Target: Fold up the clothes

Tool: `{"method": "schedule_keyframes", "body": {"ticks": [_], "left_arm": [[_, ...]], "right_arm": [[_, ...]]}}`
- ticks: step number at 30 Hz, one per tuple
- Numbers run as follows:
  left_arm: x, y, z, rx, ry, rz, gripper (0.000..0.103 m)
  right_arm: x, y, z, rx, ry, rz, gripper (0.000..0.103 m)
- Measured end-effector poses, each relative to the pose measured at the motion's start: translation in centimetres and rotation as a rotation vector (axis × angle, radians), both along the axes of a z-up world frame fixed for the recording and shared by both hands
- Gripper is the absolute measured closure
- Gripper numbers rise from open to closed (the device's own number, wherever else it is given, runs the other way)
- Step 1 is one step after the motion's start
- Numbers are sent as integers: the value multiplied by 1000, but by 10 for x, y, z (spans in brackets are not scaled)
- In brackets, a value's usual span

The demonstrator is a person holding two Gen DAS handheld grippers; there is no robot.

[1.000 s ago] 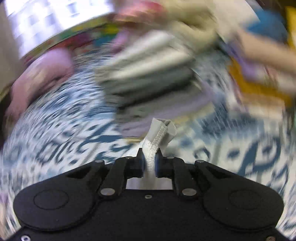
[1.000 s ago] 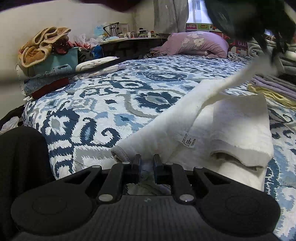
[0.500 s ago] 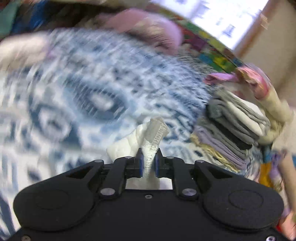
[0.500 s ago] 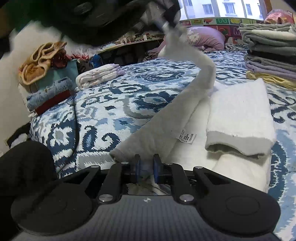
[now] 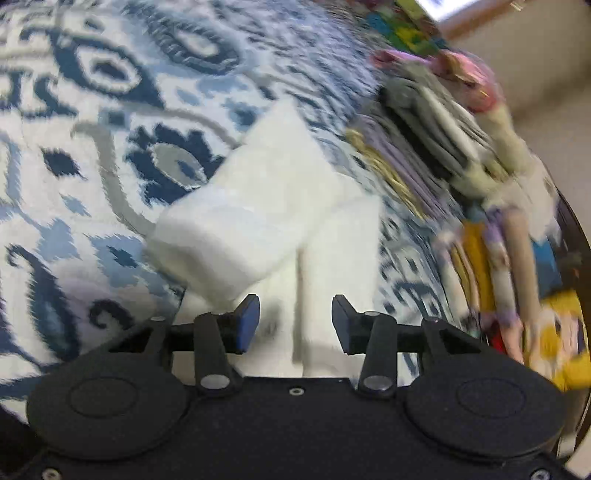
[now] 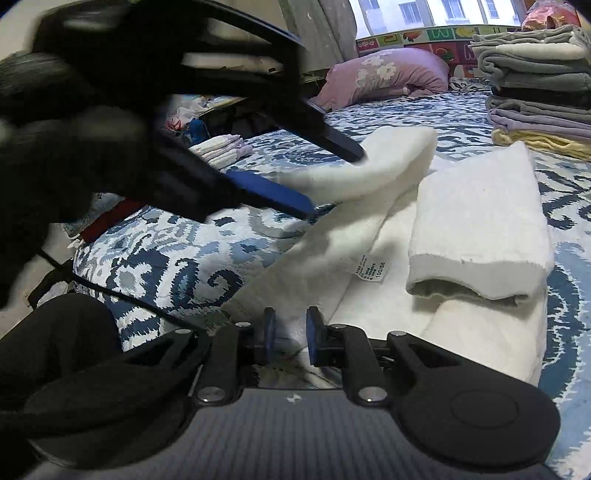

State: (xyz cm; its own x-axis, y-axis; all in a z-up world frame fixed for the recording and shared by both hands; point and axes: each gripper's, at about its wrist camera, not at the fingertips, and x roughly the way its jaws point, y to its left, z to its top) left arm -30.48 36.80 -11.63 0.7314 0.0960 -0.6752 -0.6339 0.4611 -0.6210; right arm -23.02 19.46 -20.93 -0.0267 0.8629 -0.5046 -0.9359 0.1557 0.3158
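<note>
Home bedroom. Bed with blue-and-white patterned quilt (image 6: 177, 266), floral purple pillow (image 6: 388, 74) near the window (image 6: 436, 14). Stack of folded clothes (image 6: 539, 88) on the bed.

I work over a bed (image 6: 155, 254) in a blue-and-white patterned cover — a mauve floral pillow (image 6: 388, 74) at its far edge, under a daylit window (image 6: 424, 14) with grey curtains (image 6: 317, 33).

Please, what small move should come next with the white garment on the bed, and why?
Probably draw the left hand-held gripper back, clear of the white garment. Its jaws have just been opening, and its fingers no longer pinch the cloth; the folded part lies loose on the blue patterned bedspread. The right hand-held gripper is clamped on the near edge, so the fold should hold.
</note>
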Motion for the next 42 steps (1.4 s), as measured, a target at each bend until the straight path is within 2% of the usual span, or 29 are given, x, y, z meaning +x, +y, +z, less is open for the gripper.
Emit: {"method": "schedule_keyframes", "body": {"ticks": [3, 6, 9, 13, 17, 18, 19, 20, 24, 26, 27, 30, 31, 33, 35, 37, 39, 42], "left_arm": [[-23, 0, 21, 141, -33, -11, 62], [-30, 9, 21, 290, 32, 12, 62], [-23, 18, 0, 334, 100, -5, 62], [-13, 33, -36, 315, 129, -20, 62], [-7, 48, -65, 234, 96, -23, 63], [-7, 49, -70, 216, 73, -23, 73], [-10, 49, -72, 197, 36, -15, 88], [-14, 46, -69, 191, -6, -13, 96], [-23, 32, -43, 201, -159, -38, 97], [-16, 29, -37, 182, -206, -78, 97], [-12, 26, -38, 190, -194, -93, 97], [-3, 21, -58, 235, -53, -112, 97], [-3, 19, -67, 230, -34, -115, 96], [-9, 17, -68, 228, -54, -119, 96], [-12, 17, -63, 236, -57, -126, 90], [-17, 17, -59, 237, -65, -131, 80], [-22, 18, -55, 240, -74, -133, 75], [-32, 20, -46, 291, -67, -109, 72]], "right_arm": [[-1, 0, 0, -1, -6, 1, 85], [-1, 0, 0, -2, -6, 2, 85], [0, -1, -1, -1, -3, 2, 85], [0, -2, -2, 3, -2, 2, 85], [1, -3, -4, 9, 8, 6, 85], [2, -3, -4, 10, 10, 6, 85], [2, -3, -4, 11, 12, 6, 85], [3, -3, -4, 12, 19, 6, 85], [7, -3, -4, 16, 59, -3, 87], [9, -4, -5, 20, 83, -9, 87], [10, -4, -6, 22, 87, -10, 87], [10, -5, -7, 27, 91, -9, 87], [10, -6, -7, 28, 91, -10, 87], [9, -6, -8, 27, 88, -12, 87], [8, -7, -8, 28, 84, -13, 87], [8, -7, -8, 30, 82, -14, 87], [9, -7, -7, 30, 81, -14, 87], [9, -8, -7, 26, 73, -14, 87]]}}
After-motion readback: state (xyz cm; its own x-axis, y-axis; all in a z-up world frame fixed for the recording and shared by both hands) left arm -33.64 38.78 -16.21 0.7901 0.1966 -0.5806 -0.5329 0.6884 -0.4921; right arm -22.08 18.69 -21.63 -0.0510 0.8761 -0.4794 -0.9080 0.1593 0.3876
